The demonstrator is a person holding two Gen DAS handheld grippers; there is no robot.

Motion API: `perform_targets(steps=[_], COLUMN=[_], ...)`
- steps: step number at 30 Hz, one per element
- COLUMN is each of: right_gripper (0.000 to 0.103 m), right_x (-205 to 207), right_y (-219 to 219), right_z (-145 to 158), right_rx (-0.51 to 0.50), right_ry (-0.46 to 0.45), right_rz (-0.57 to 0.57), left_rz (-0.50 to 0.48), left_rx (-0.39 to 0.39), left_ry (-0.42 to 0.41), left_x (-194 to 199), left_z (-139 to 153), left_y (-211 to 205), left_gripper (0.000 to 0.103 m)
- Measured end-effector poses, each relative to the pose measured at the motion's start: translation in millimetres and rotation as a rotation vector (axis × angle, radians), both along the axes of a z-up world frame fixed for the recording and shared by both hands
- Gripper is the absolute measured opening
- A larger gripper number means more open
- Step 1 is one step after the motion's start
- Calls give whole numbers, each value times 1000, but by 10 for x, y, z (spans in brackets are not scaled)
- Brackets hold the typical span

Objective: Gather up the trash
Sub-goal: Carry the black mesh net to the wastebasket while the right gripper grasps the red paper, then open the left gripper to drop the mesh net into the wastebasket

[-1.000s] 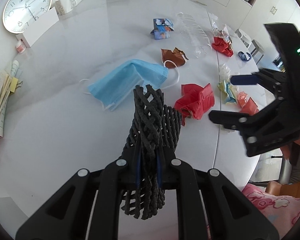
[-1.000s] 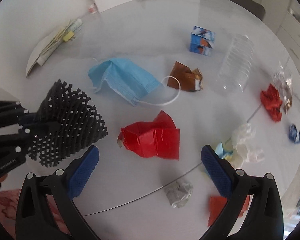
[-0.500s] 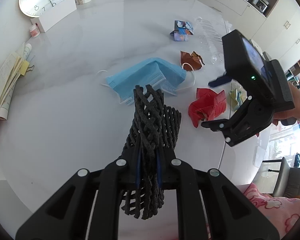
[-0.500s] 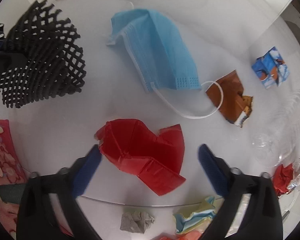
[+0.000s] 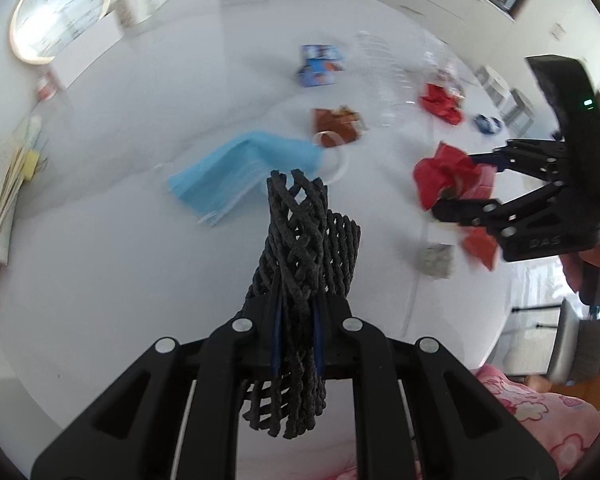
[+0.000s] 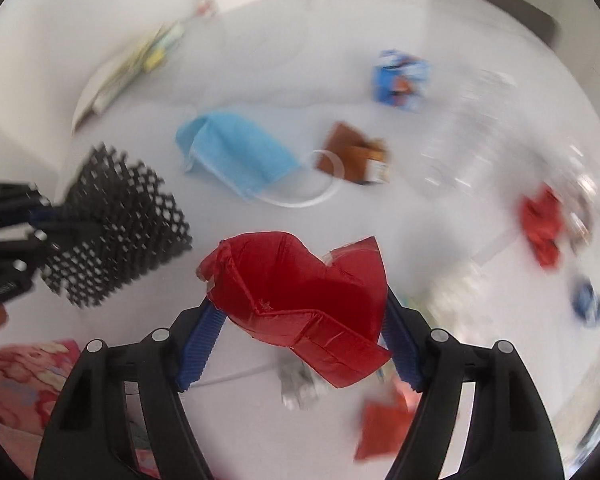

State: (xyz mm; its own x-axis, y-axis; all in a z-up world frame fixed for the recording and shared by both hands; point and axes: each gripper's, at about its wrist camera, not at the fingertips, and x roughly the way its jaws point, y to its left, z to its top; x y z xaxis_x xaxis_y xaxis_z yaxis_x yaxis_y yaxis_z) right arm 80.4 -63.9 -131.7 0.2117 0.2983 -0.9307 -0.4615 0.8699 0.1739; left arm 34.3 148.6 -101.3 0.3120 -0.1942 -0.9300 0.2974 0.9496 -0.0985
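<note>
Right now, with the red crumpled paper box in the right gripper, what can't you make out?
- Clear plastic bottle: motion blur, both views.
- Grey crumpled wad: partly behind the red crumpled paper box, right wrist view.
- Black mesh bag's mouth: pinched shut, left wrist view.

The left gripper point(image 5: 296, 320) points steeply down at the table, and its two fingers are squeezed tight on a black net bag point(image 5: 304, 248). The right gripper point(image 6: 300, 316) points down too. Its jaws have just been closing, and its blue pads point(image 6: 200, 344) now press on both sides of a crumpled red paper point(image 6: 300, 280) and hold it up. A bit of a hand point(image 5: 588, 264) shows behind the right gripper.
</note>
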Motion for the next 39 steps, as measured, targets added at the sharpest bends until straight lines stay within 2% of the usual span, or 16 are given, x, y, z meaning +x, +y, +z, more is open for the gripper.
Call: perform_targets(steps=[4,7,10,13,16,17,18,19,20,21,26,27,32,35,38,39], right_gripper=[75,75,76,76,76,76,76,76,76,76,76,76,76,76,88,98], right_x=[-382,-784,-1184,-1534,-1825,-1913,-1970,-2044,-2107,-2151,-2292,-2284,-2201,-2090,-1971,-1945], right_y=[-873,-1544,-2133,-2654,-3044,-3162,-3261,-3331,-3426,-3503,-3813,-3849,-3956,-3877,-3728,-3683], right_z=[319,450,490,437,393,366,336,317,267,225,40,1,-175,-294,-455,-503], right_rx=[8,-42,-90,-125,-139,-145,-138,-127,-116,-110,-58,-50,-8,-19,-38,-43], right_ry=[-34,-39,-41,-27,-11,-8,-1,5,13,19,30,33,50,58,76,83], right_rz=[-230,-413,-576,-709,-780,-796,-808,-817,-824,-824,-802,-794,-737,-671,-591,-570], left_rz=[-181,-341,-492,-617,-677,-686,-693,-689,-680,-672,-621,-603,-494,-403,-307,-273], left_rx=[-45,-96,-121,-104,-97,-95,-86,-67,-53,-37,-34,-36,-42,-40,-40,-34], left_ry=[-26,-23,1,61,156,187,217,244,251,245,274,260,179,119,59,43], left_x=[-31,-119,-291,-506,-679,-714,-761,-791,-821,-857,-917,-913,-819,-722,-652,-620], left_z=[237,367,350,133,-207,-323,-451,-590,-688,-759,-833,-792,-463,-215,24,75], left_y=[-699,-1409,-2154,-2952,-3611,-3776,-3943,-4115,-4238,-4343,-4588,-4597,-4366,-4170,-3881,-3783], left_gripper=[12,12,12,12,12,16,29,39,56,63,70,74,78,84,88,89])
